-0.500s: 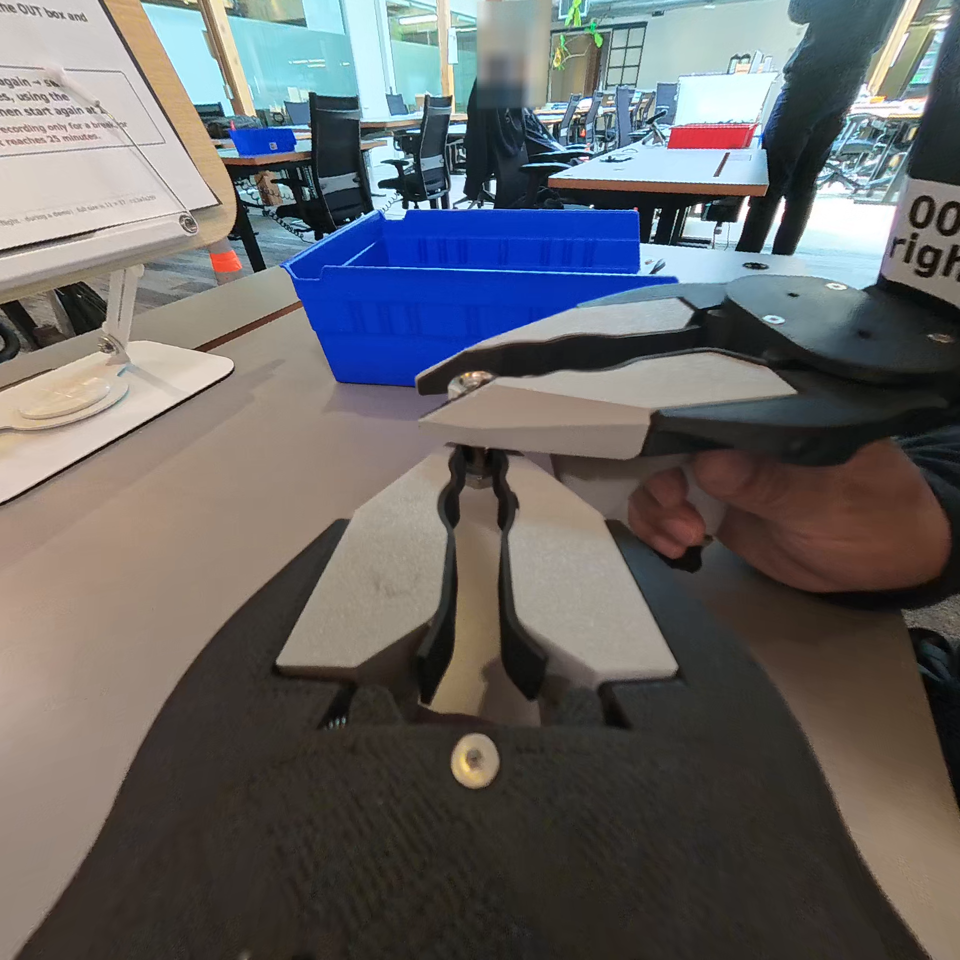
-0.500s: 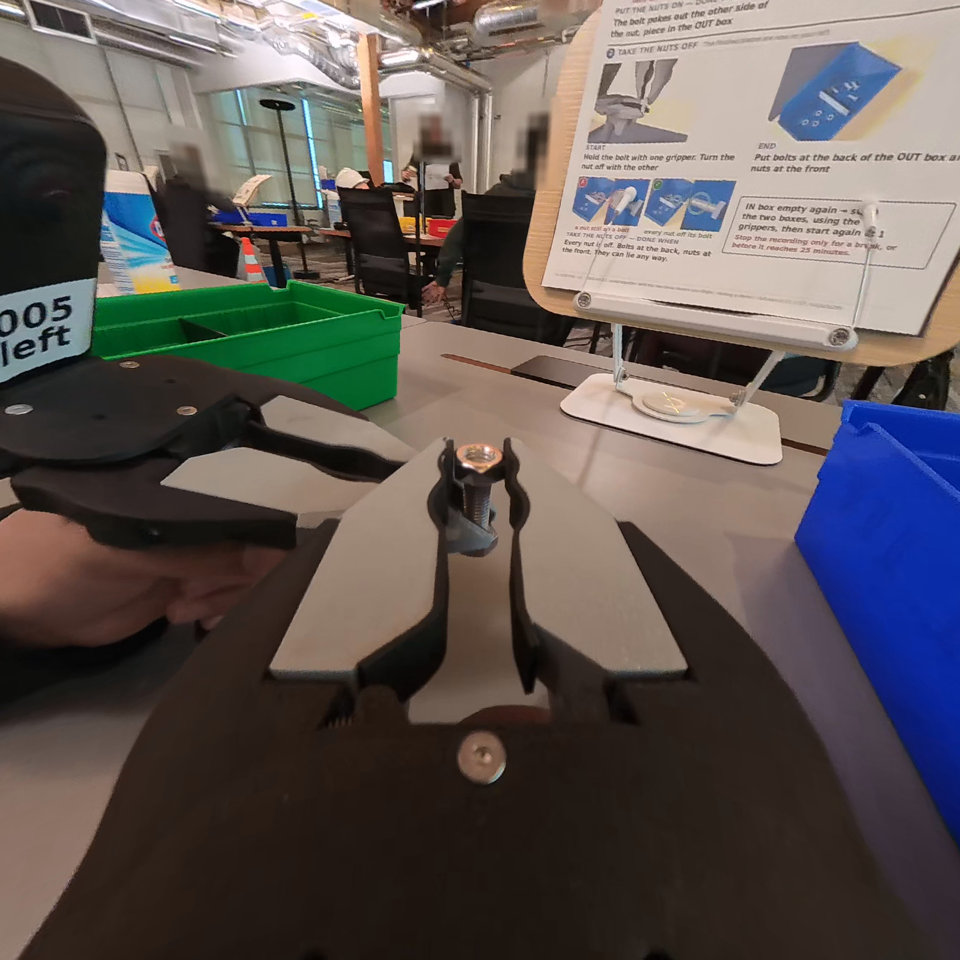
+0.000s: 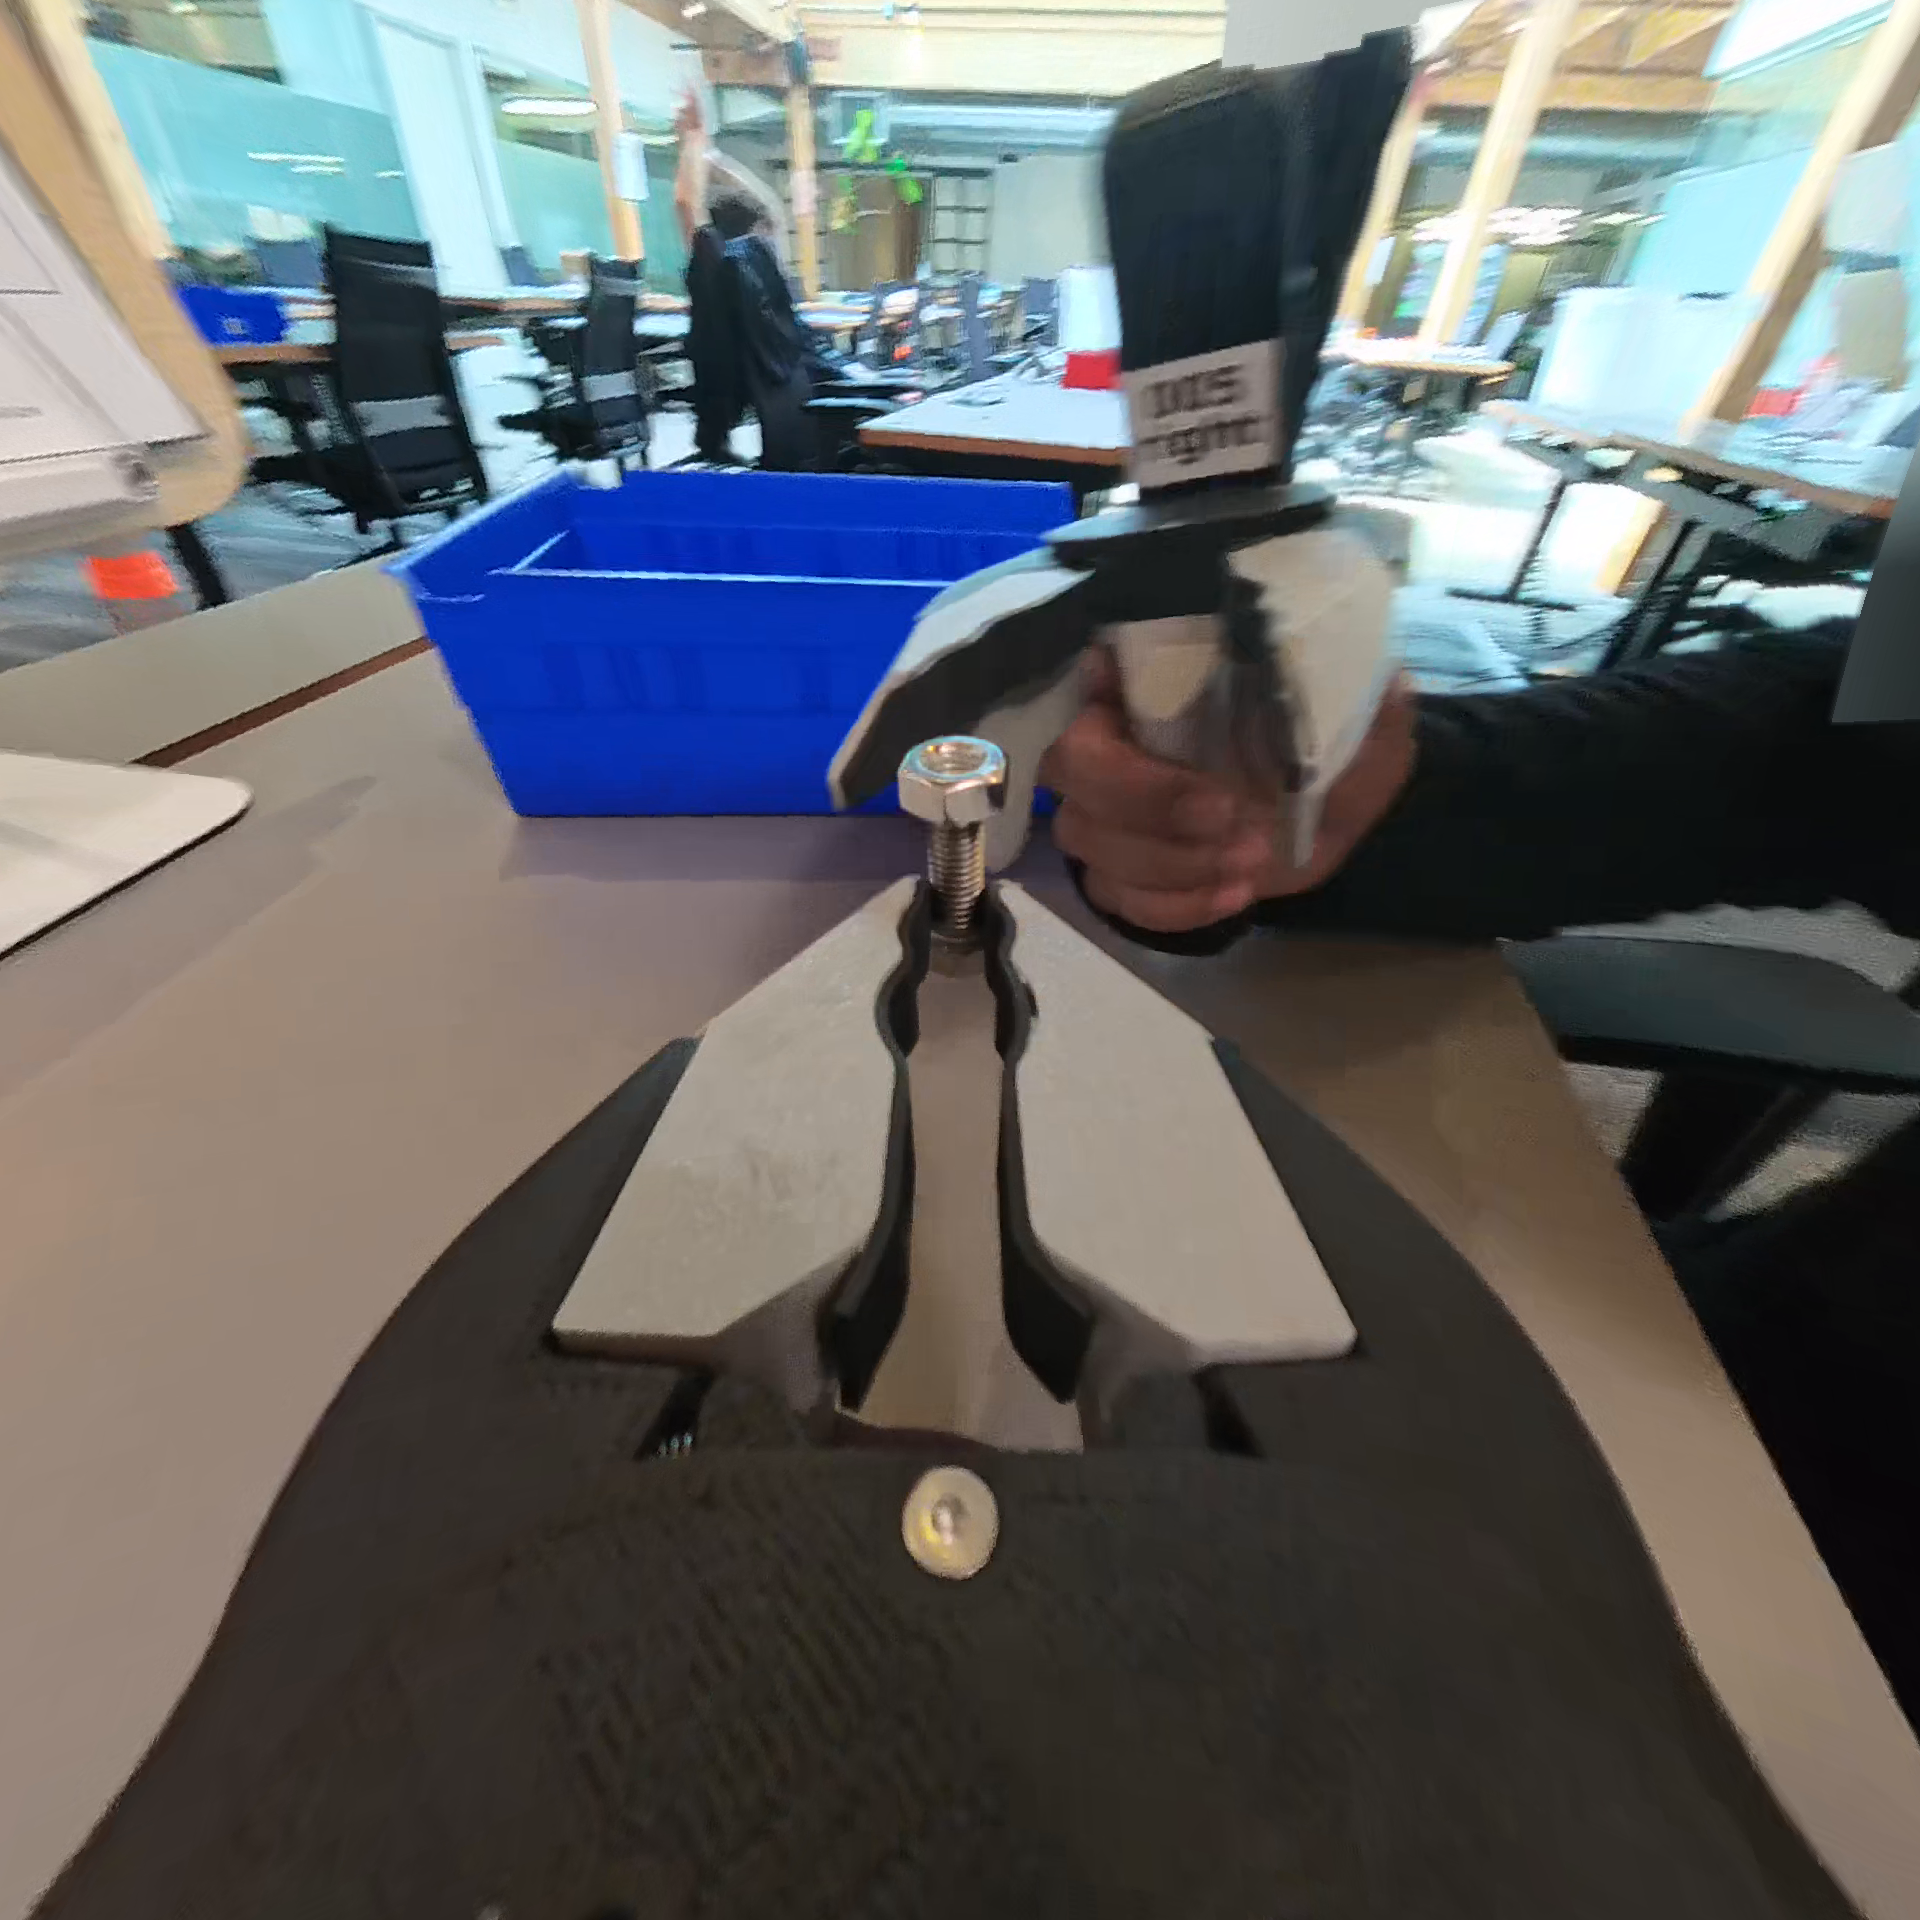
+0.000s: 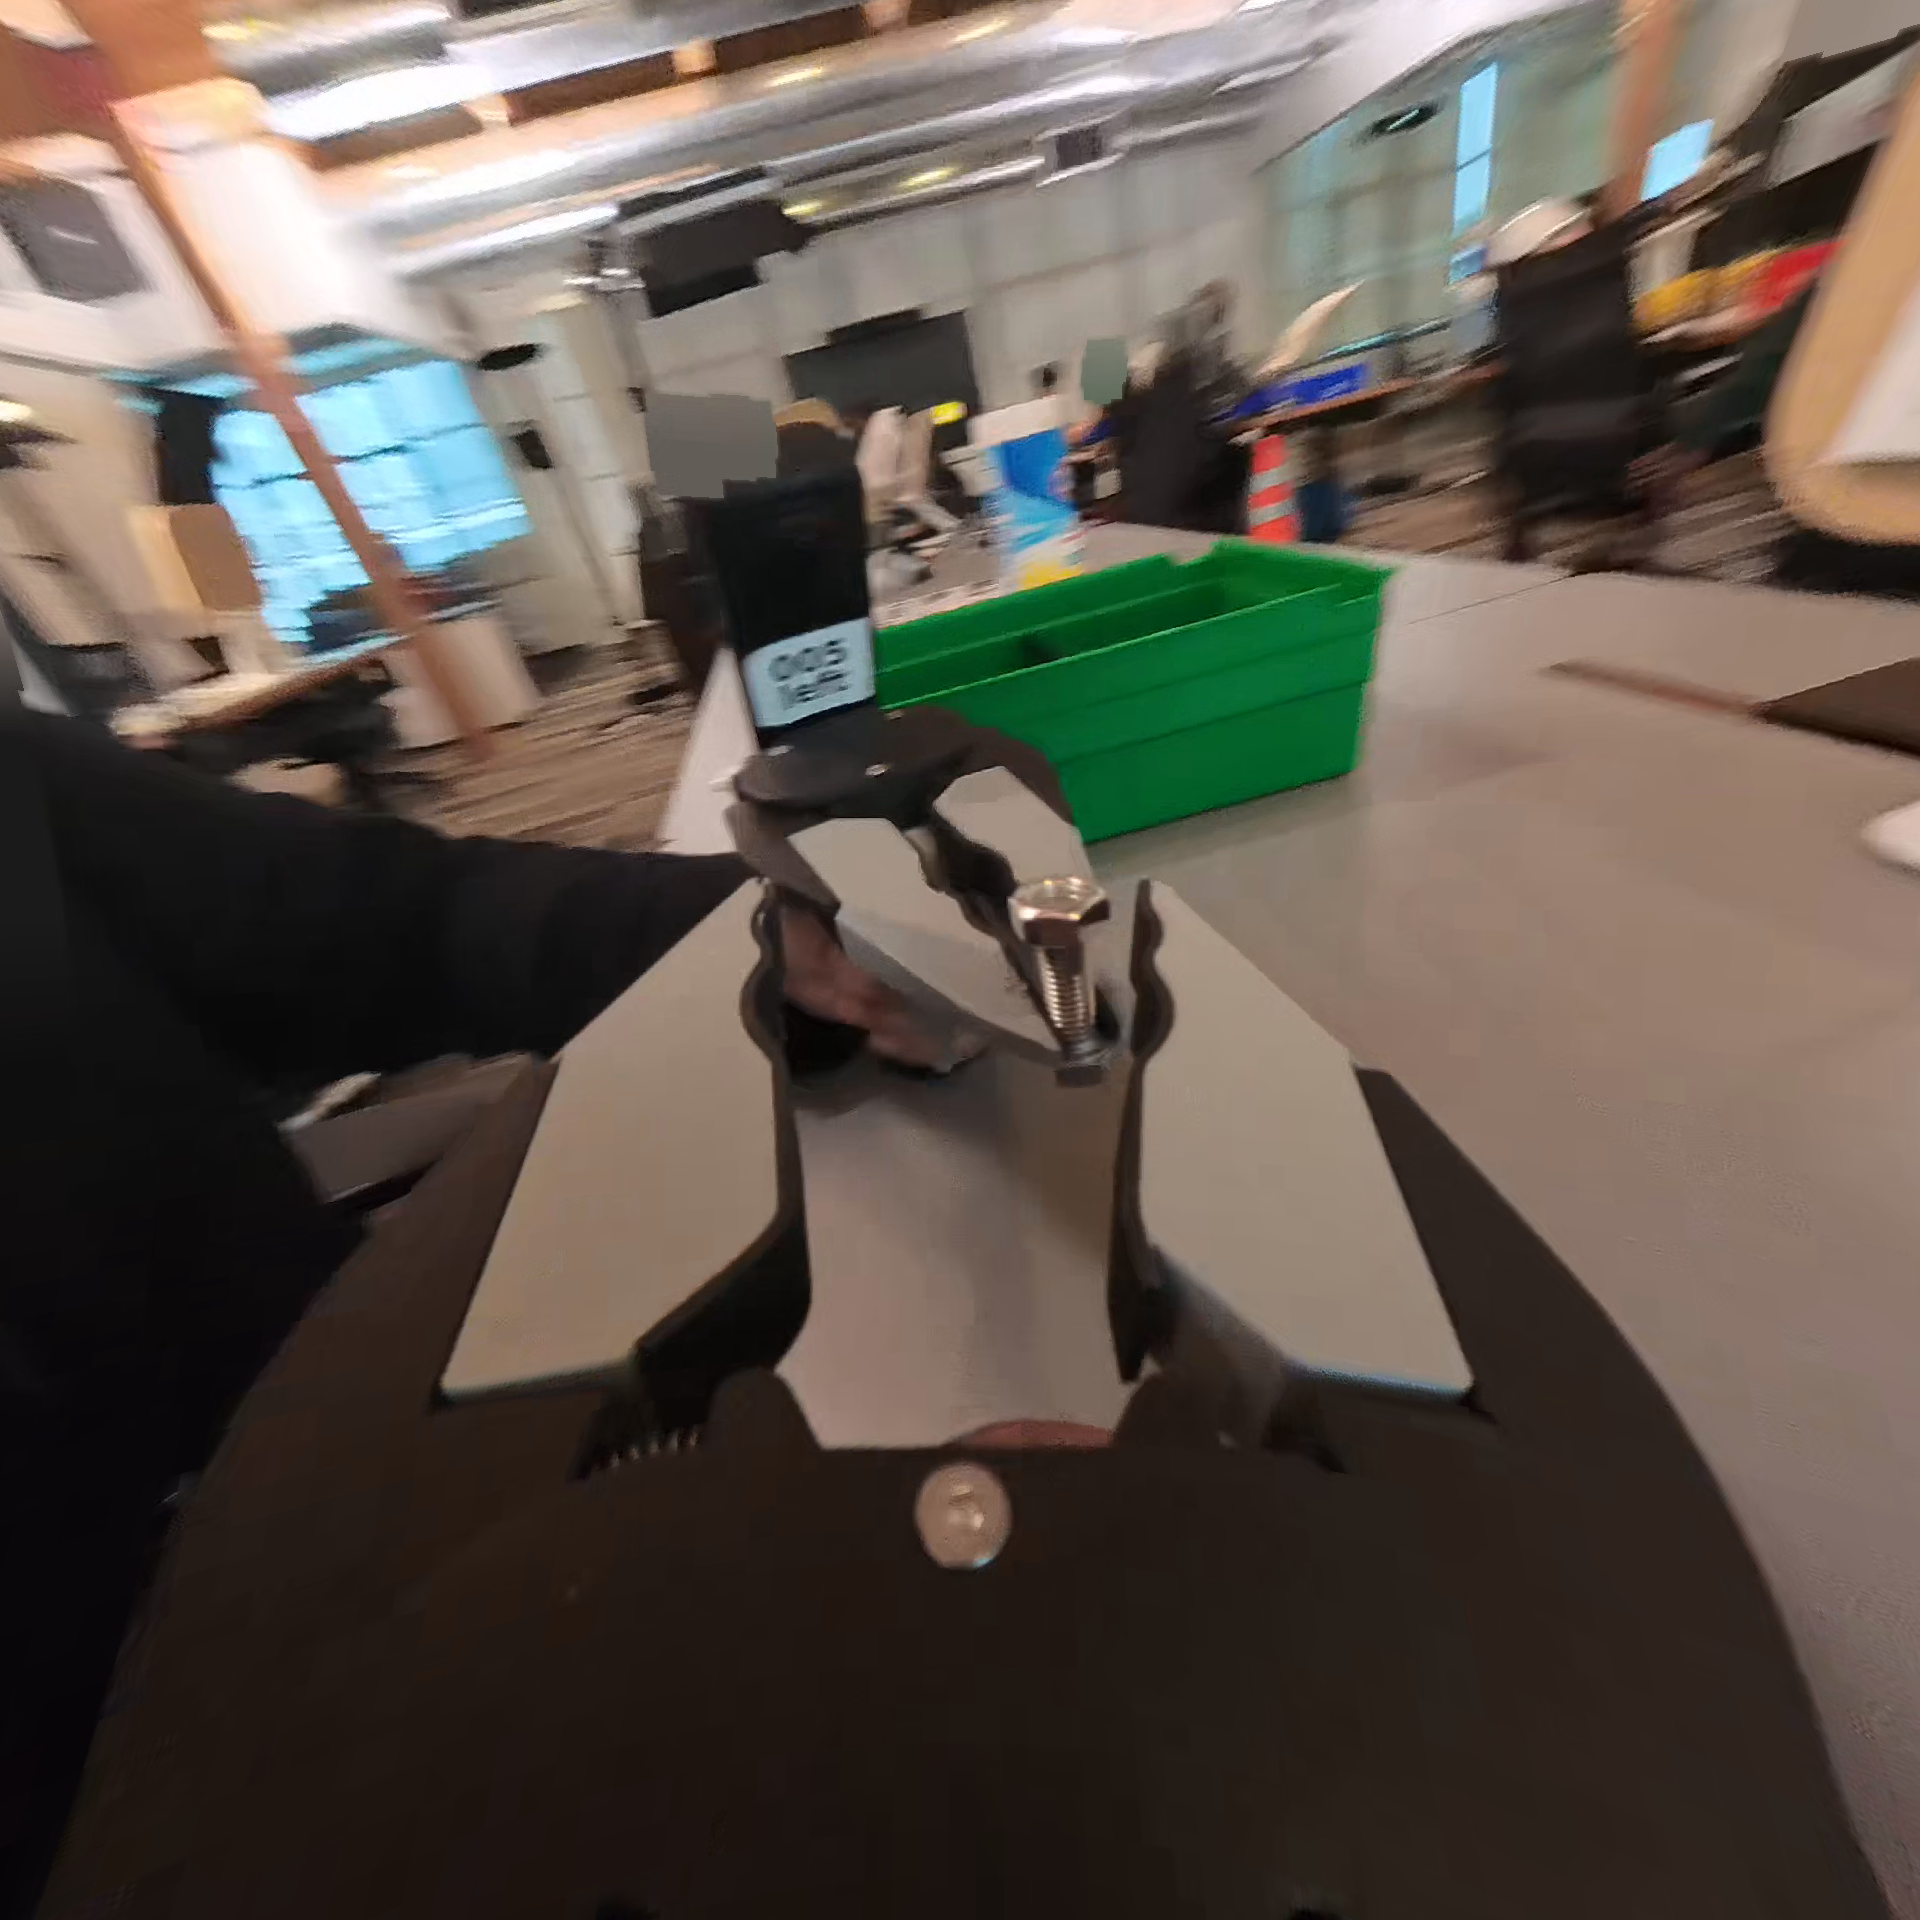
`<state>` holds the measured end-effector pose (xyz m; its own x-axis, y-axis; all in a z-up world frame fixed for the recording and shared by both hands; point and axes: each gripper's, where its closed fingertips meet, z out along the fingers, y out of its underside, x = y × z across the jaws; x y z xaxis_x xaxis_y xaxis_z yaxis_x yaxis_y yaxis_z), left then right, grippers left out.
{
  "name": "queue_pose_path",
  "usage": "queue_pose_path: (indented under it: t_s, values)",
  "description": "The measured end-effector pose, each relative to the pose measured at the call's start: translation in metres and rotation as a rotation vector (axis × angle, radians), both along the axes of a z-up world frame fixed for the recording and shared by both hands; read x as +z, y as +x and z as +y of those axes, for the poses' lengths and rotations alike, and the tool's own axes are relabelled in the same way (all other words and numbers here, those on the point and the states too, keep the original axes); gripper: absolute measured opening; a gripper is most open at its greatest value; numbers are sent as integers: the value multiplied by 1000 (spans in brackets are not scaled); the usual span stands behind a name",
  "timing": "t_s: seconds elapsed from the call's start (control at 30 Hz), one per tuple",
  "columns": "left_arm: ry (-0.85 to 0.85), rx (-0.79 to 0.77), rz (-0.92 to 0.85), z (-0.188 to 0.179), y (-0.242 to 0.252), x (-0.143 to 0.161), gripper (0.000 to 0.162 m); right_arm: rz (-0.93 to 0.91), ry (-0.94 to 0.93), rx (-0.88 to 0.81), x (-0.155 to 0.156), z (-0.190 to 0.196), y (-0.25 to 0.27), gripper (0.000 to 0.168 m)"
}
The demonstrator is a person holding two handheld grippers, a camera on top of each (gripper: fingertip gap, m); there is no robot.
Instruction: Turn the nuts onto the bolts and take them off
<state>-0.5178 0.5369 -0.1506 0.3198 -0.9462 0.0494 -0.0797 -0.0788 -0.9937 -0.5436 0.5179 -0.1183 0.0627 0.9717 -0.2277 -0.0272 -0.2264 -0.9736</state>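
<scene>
While the left gripper (image 3: pixel 956 925) clamps the threaded steel bolt (image 3: pixel 954 873), the spread right gripper (image 4: pixel 956 966) may knock the loose hexagonal steel nut (image 3: pixel 952 777) off.

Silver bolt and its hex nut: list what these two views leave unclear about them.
- Silver bolt's head: left wrist view, hidden between the left gripper's black fingertips.
- Thread engagement inside the silver hex nut: both views, hidden by the nut itself.
- Blue plastic bin's contents: left wrist view, front wall blocks the floor.
- Green plastic bin's contents: right wrist view, motion blur and a low angle.
</scene>
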Motion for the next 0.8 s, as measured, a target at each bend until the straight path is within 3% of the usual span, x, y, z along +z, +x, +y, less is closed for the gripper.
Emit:
queue_pose_path:
  t_s: [0.13, 0.37, 0.6, 0.7, 0.8]
  values:
    - [22, -43, -1, -8, -1, 1, 7, 26, -15, 52, 3, 12, -5, 64]
    - [27, -14, -4, -3, -2, 2, 7, -8, 50, 142, -2, -4, -16, 49]
    - [-18, 75, 3, 14, -13, -2, 7, -50, 92, 34, -8, 10, -7, 53]
    - [-51, 98, -10, 20, -17, -2, 7, -72, 149, -44, -7, 20, 4, 36]
    - [-56, 80, -7, 16, -14, -3, 6, -66, 112, -110, -6, 35, 5, 52]
